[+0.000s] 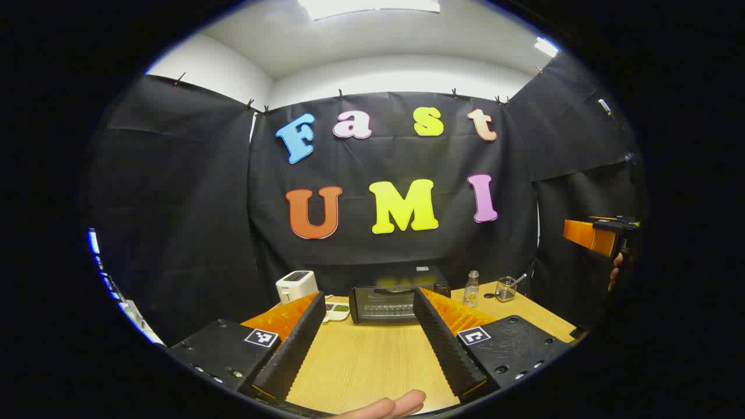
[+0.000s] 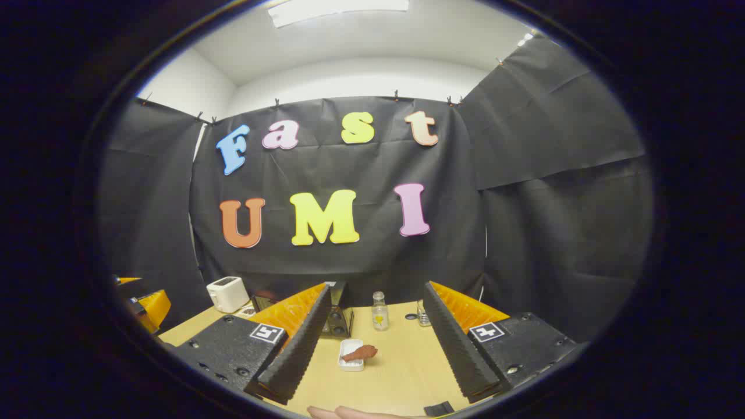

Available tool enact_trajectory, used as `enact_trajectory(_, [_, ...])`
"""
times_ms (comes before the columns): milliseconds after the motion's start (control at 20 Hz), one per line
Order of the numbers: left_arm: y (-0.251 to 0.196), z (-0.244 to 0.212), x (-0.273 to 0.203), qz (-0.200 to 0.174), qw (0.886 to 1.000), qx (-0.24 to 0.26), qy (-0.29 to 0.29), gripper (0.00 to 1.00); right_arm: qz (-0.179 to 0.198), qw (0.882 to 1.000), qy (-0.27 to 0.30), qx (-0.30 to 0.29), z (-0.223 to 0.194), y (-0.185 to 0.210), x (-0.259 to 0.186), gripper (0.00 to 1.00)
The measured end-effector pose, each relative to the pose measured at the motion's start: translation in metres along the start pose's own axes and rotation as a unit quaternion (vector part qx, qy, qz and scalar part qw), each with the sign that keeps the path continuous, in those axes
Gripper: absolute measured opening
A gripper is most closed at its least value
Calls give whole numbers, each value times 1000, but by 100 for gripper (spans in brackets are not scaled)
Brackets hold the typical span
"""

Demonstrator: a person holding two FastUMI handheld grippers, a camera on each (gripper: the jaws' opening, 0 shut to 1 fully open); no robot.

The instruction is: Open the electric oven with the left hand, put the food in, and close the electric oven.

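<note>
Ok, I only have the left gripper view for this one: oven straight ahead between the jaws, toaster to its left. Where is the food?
Observer: In the right gripper view, a reddish-brown piece of food lies on a small white dish on the table.
Operator: Does the right gripper have hold of it?
Observer: No. The right gripper has its jaws wide open and empty, and the dish lies on the table between them, untouched.
Operator: Anything close to the dish?
Observer: A small clear bottle stands upright beyond the dish, apart from it.
</note>
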State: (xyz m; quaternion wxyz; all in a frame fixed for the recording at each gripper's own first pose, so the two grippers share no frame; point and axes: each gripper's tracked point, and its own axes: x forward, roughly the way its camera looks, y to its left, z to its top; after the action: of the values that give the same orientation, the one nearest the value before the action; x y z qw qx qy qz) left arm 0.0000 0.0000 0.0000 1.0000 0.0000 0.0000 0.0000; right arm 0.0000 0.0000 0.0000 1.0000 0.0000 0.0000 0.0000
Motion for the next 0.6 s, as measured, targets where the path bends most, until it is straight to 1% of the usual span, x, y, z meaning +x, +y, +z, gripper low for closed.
enact_trajectory(100, [-1, -1, -1, -2, 1000, -3, 1, 96, -2, 1000, -9, -2, 6, -5, 3, 100])
enact_trajectory(150, [-1, 0, 1, -3, 1000, -5, 2, 96, -1, 1000, -10, -2, 8, -6, 6, 96])
enact_trajectory(200, [0, 2, 5, -4, 1000, -7, 1, 96, 2, 1000, -11, -4, 10, -5, 7, 100])
enact_trajectory(250, [0, 3, 9, -3, 1000, -9, -1, 96, 4, 1000, -12, -8, 11, -6, 11, 96])
enact_trajectory(300, [2, 5, 14, -1, 1000, -9, -5, 96, 2, 1000, -15, -12, 13, -10, 13, 100])
enact_trajectory(450, [4, 8, 25, 3, 1000, -11, -11, 96, -10, 1000, -25, -11, 11, -25, 19, 100])
enact_trajectory(600, [2, -1, 39, 4, 1000, -18, -3, 96, -3, 1000, -27, -7, 7, -31, 22, 100])
